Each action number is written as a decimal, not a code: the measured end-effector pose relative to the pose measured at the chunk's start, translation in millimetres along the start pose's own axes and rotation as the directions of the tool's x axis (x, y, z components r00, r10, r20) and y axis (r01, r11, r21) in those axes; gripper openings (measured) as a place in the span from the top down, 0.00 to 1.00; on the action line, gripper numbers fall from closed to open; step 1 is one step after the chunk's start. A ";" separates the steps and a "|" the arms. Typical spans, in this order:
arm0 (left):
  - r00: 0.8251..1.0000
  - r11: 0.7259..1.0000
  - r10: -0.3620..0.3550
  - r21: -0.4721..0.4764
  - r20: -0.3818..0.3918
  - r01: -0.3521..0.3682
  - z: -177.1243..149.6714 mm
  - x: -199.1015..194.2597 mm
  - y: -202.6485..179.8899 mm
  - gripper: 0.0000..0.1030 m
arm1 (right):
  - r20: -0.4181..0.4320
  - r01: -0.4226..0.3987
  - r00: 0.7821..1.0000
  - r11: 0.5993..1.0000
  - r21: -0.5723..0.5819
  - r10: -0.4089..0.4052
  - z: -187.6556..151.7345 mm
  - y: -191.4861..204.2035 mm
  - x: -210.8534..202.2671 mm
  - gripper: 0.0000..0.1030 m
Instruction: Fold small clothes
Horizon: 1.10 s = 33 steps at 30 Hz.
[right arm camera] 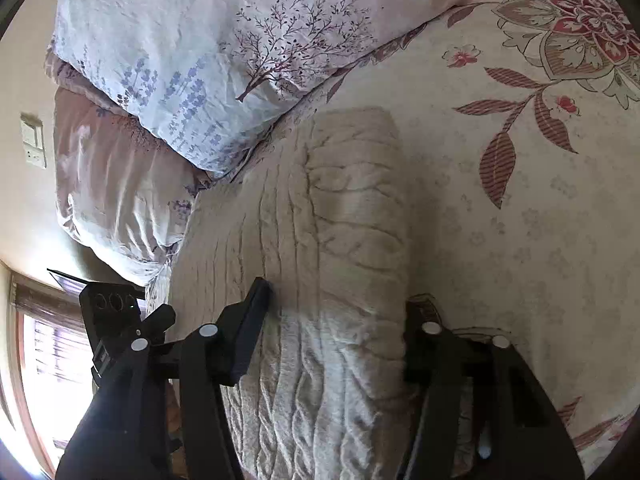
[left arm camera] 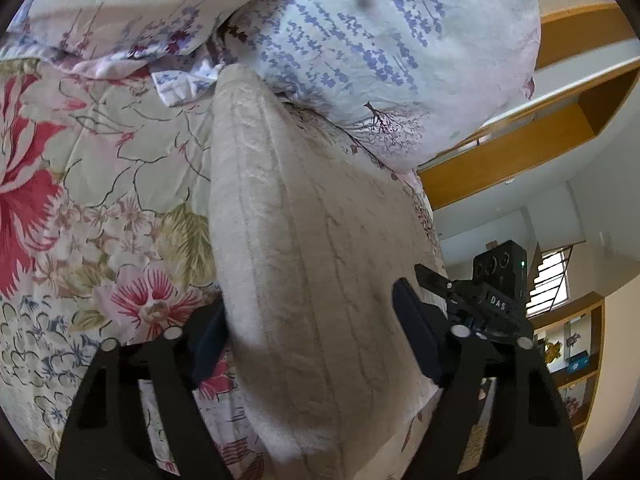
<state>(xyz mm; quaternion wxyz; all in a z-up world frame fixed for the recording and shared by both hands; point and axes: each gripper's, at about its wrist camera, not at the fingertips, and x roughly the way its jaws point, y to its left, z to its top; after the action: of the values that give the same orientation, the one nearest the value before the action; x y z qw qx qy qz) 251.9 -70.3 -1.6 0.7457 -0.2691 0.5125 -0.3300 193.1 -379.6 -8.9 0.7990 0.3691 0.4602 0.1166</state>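
Left wrist view first: your left gripper [left arm camera: 308,344] has its jaws spread wide, one on each side of the cream knitted sweater [left arm camera: 296,248], so it's straddling the fabric rather than pinching it. The sweater runs up the middle of the shot as a long folded strip lying on the floral bedspread [left arm camera: 80,184], and its far end tucks up against the lavender-print pillow [left arm camera: 380,48]. A second, pinker pillow [left arm camera: 120,16] sits beside that one at the head of the bed. Off past the edge of the bed you can see wooden shelves [left arm camera: 520,152], and your right gripper [left arm camera: 424,300] pokes into this view just next to the sweater's other edge.

Right wrist view: same story, your right gripper [right arm camera: 340,320] is wide apart too, with the sweater [right arm camera: 340,240] between the fingers. The left-hand finger [right arm camera: 248,328] rests right on the knit, while the other one is half hidden behind the sweater's edge, so I can't tell if it's touching. The cable pattern is really clear here. The sweater lies flat on the bedspread [right arm camera: 520,200], its far end close to the pillow [right arm camera: 220,40], and there's a window [right arm camera: 52,360] down in the corner of the shot.
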 end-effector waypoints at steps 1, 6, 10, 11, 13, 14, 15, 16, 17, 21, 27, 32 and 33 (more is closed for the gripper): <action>1.000 1.000 -0.007 -0.015 -0.003 0.007 -0.1 0.4 2.6 0.39 | 0.001 -0.027 1.000 1.000 0.007 0.027 -1.4 -1.3 0.3 0.64; 0.998 0.997 -0.059 -0.055 0.015 0.060 -0.9 -8.0 11.1 0.59 | 0.055 -0.075 0.996 0.997 0.009 0.074 -9.0 2.0 -7.9 0.71; 0.994 0.993 -0.109 -0.044 0.014 0.110 -4.4 -24.0 7.8 0.63 | 0.100 -0.132 0.986 0.991 -0.020 0.133 -21.9 20.8 -21.5 0.72; 0.994 0.993 -0.111 -0.031 0.016 0.111 -6.7 -31.5 6.1 0.63 | 0.103 -0.139 0.985 0.990 -0.029 0.142 -25.8 26.5 -23.5 0.73; 0.993 0.993 -0.113 -0.024 0.022 0.113 -11.3 -46.4 7.9 0.63 | 0.098 -0.152 0.983 0.987 -0.051 0.156 -35.1 41.5 -24.4 0.73; 0.993 0.993 -0.114 -0.028 0.024 0.115 -13.5 -53.9 10.7 0.63 | 0.093 -0.156 0.982 0.986 -0.060 0.162 -39.3 48.3 -23.4 0.73; 0.993 0.993 -0.114 -0.031 0.029 0.115 -16.1 -62.0 13.1 0.63 | 0.089 -0.160 0.982 0.985 -0.065 0.166 -41.4 52.9 -22.1 0.73; 0.993 0.993 -0.111 -0.035 0.037 0.113 -18.4 -71.8 17.0 0.63 | 0.082 -0.167 0.981 0.983 -0.074 0.173 -44.4 61.2 -17.6 0.73; 0.994 0.994 -0.102 -0.035 0.051 0.104 -20.9 -84.7 21.6 0.63 | 0.077 -0.169 0.981 0.981 -0.090 0.176 -46.4 69.3 -13.1 0.73; 0.992 0.998 -0.054 -0.021 0.111 0.057 -24.2 -127.5 32.8 0.63 | 0.065 -0.158 0.983 0.970 -0.182 0.172 -48.4 105.3 6.8 0.73; 0.984 0.991 0.093 -0.113 0.151 -0.076 -13.4 -145.9 82.1 0.57 | 0.033 -0.052 0.998 0.969 -0.240 0.062 -56.0 128.1 68.7 0.72; 0.984 0.983 0.087 -0.176 0.157 -0.059 -17.1 -140.5 107.2 0.48 | -0.001 -0.014 1.000 0.985 -0.170 0.014 -53.4 113.5 76.9 0.58; 0.977 0.985 0.114 -0.150 0.181 -0.088 -17.8 -146.8 101.6 0.48 | 0.009 -0.007 1.000 0.984 -0.176 0.009 -53.0 113.1 69.5 0.58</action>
<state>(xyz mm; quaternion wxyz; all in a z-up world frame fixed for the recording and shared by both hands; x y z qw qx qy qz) 219.5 106.1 3.5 0.7858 -0.3247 0.4747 -0.2276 205.2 -238.3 8.7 0.8302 0.2996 0.4427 0.1579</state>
